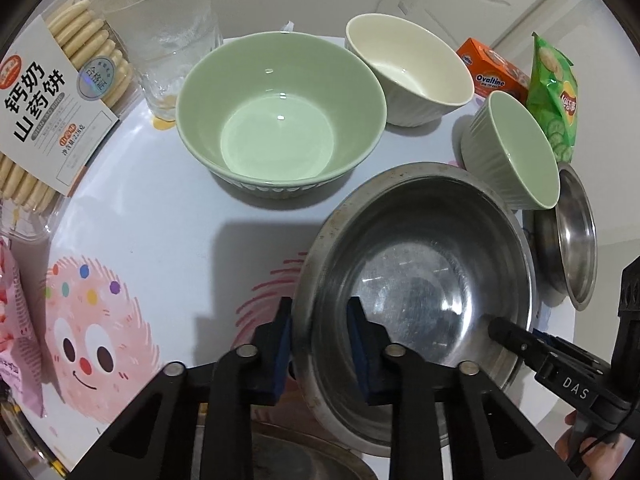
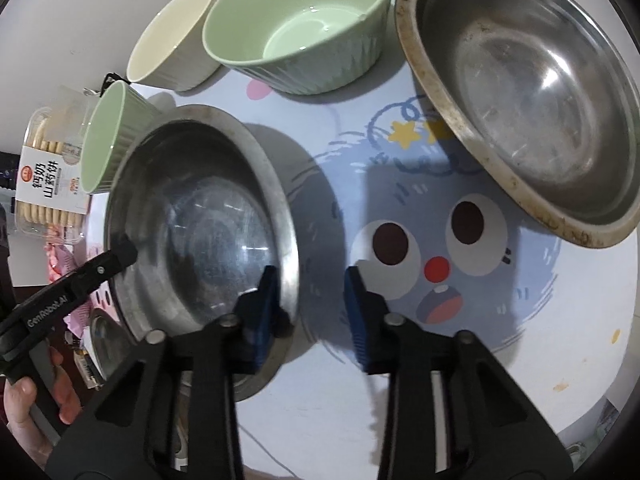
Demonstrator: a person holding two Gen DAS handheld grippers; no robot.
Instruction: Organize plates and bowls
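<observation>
- Both grippers straddled the steel bowl [image 1: 420,264]: left gripper [image 1: 320,344] and right gripper [image 2: 312,312], each part-open, rim between pads.
- Beyond it on the table [image 1: 160,216] stood a green bowl [image 1: 280,112], cream bowl [image 1: 412,68] and small green bowl [image 1: 516,148].
- A second steel bowl [image 2: 528,92] tilted near the table's far edge; biscuits [image 1: 52,92] and a glass [image 1: 168,32] crowded the left.
</observation>
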